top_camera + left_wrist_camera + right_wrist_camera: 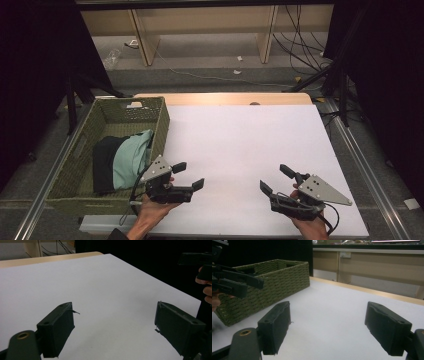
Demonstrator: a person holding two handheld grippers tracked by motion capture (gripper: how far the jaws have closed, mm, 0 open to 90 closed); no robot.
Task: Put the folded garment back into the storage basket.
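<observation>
- A white table fills the middle of the high view, with a pale wooden edge at its far side, dark curtains at both flanks and cables on the floor beyond.
- A green woven basket sits at the table's left edge, its long axis running near to far. Its far end wall has a handle slot.
- Clothes lie in the near half of the basket: a mint piece beside a black one, both folded or bundled. Their long axis follows the basket, near to far, and the mint piece leans up against the right wall.
- The left claw hovers just right of the basket's near corner, jaws spread wide with nothing between them. It points right and slightly far, away from the clothes, so I judge it is resting between moves rather than reaching.
- The right claw is held near the table's near right edge, also released and empty, pointing left and far toward the basket.
- In the right gripper view the basket stands ahead at left, with bare table between the jaws.
- Both claws sit low, apart and level, which looks like a ready stance; the likely work concerns the clothes in the basket.
</observation>
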